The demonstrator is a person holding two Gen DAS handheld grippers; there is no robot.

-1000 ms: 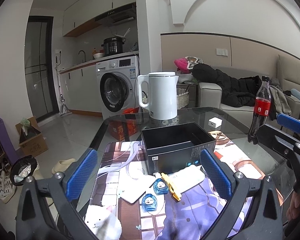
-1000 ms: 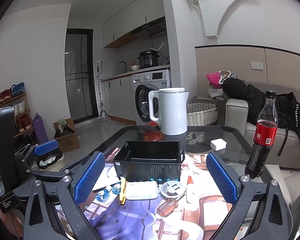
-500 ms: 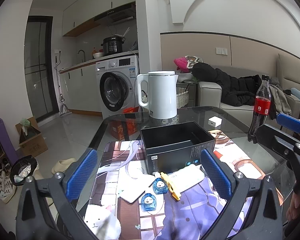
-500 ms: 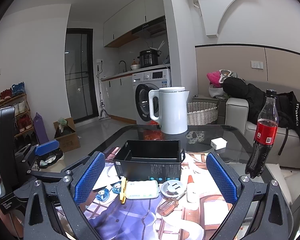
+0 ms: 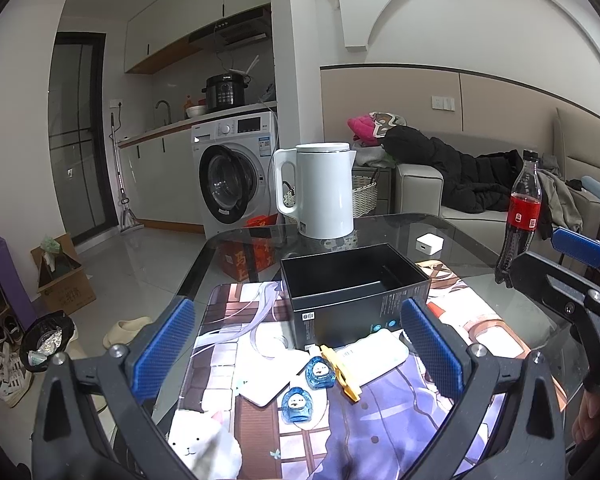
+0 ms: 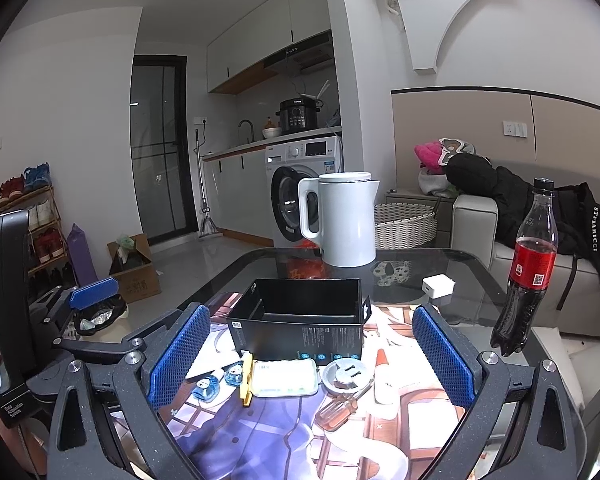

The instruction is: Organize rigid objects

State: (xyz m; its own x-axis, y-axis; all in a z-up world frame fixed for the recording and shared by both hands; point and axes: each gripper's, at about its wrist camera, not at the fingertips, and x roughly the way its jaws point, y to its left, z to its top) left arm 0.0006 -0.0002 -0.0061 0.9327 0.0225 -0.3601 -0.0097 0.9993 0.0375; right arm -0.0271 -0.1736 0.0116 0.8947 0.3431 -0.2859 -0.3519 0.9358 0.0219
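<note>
An open, empty black box [image 5: 352, 284] [image 6: 300, 320] stands on the printed mat on the glass table. In front of it lie two blue bottles [image 5: 298, 400] [image 6: 206, 386], a yellow clip [image 5: 342, 372] [image 6: 246, 380], a white flat case [image 5: 374, 356] [image 6: 284, 378], a round white plug [image 6: 346, 374], a small white tube [image 6: 382, 376] and an orange-handled screwdriver [image 6: 336, 412]. My left gripper [image 5: 296, 356] is open and empty, held above the near items. My right gripper [image 6: 310, 360] is open and empty, also above them.
A white kettle [image 5: 320, 192] [image 6: 342, 218] stands behind the box. A cola bottle [image 5: 518, 216] [image 6: 528, 268] stands at the right. A white charger cube [image 5: 430, 244] [image 6: 438, 284] lies on the glass. The table edge [image 5: 196, 264] runs along the left.
</note>
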